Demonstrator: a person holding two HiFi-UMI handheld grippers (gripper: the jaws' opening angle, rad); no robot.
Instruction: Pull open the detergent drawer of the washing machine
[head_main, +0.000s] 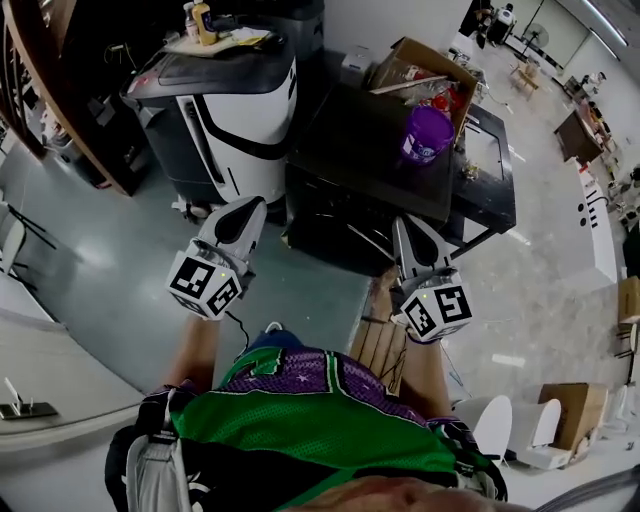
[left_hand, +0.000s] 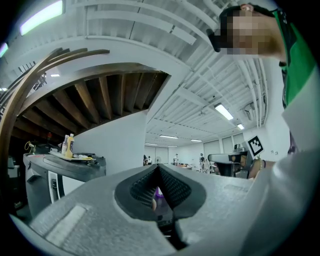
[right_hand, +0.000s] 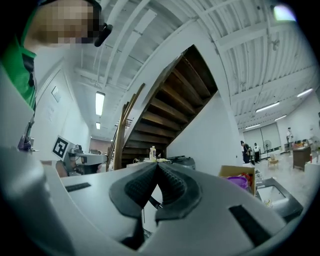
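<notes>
While they point forward, left claw (head_main: 254, 204), right claw (head_main: 404, 223), closed.

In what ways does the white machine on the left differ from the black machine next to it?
The white machine has a white front with black bands; the black machine is dark all over. On top, the white machine bears bottles on a tray; the black machine bears a purple bucket. Both are box-shaped and stand side by side.
</notes>
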